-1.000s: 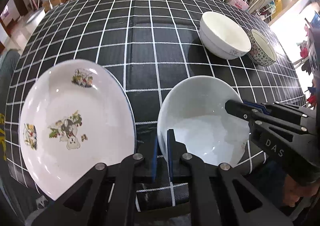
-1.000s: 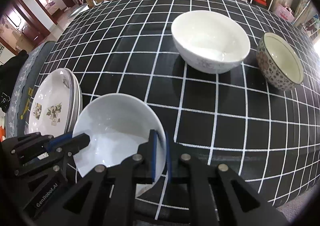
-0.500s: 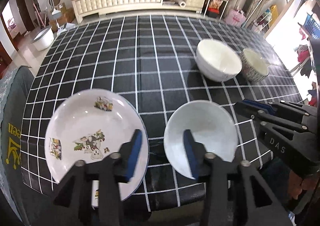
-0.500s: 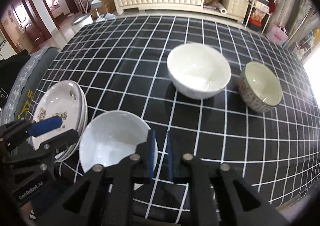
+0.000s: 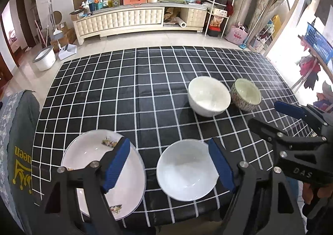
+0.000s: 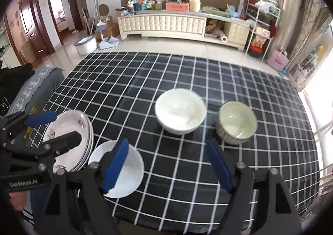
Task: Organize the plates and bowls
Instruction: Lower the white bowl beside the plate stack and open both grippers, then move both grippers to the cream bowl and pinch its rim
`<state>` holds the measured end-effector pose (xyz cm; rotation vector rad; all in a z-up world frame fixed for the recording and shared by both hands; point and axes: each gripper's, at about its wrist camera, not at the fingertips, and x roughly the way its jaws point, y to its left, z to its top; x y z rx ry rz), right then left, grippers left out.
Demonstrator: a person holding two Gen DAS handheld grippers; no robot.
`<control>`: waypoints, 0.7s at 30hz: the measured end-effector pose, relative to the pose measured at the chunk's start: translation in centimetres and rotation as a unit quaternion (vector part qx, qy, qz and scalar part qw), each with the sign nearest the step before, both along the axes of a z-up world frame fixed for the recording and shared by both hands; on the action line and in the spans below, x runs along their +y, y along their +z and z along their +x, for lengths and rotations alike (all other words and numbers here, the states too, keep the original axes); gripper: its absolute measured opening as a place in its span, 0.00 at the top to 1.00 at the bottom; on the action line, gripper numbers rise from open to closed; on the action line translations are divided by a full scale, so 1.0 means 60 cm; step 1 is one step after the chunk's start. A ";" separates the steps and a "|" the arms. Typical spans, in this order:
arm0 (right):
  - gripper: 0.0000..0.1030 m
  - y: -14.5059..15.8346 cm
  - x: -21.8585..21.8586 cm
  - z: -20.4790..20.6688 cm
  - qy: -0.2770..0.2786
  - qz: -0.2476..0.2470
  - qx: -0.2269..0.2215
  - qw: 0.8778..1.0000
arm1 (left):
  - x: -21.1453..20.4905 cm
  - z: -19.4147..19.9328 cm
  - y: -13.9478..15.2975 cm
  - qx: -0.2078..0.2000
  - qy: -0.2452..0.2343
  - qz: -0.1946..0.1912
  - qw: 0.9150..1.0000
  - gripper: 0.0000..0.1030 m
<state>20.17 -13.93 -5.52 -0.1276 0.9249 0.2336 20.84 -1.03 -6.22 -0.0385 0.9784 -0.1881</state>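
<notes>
1. White bowl (image 5: 186,169) sits at the table's (image 5: 145,93) near edge, just beside the plate stack (image 6: 68,131).
2. Big bowl (image 6: 180,114) and patterned bowl (image 6: 236,122) stand farther back, side by side.
3. Left gripper (image 5: 169,165) and right gripper (image 6: 166,165) hover above, fingers wide, holding nothing.

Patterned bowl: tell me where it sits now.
The patterned bowl sits on the table's right side in both wrist views, just right of the big white bowl and far from the plates.
</notes>
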 end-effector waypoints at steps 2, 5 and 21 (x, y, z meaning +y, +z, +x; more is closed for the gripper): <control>0.19 0.013 -0.008 0.008 -0.003 -0.004 -0.005 1.000 | -0.007 0.015 0.008 0.001 -0.002 -0.002 1.000 0.26; 0.19 0.026 -0.017 0.020 -0.003 -0.006 -0.012 1.000 | -0.021 0.033 0.018 0.000 -0.013 0.002 1.000 0.26; 0.19 -0.013 -0.058 0.139 0.003 -0.008 0.027 1.000 | -0.081 0.176 -0.009 0.030 -0.052 0.017 0.998 0.26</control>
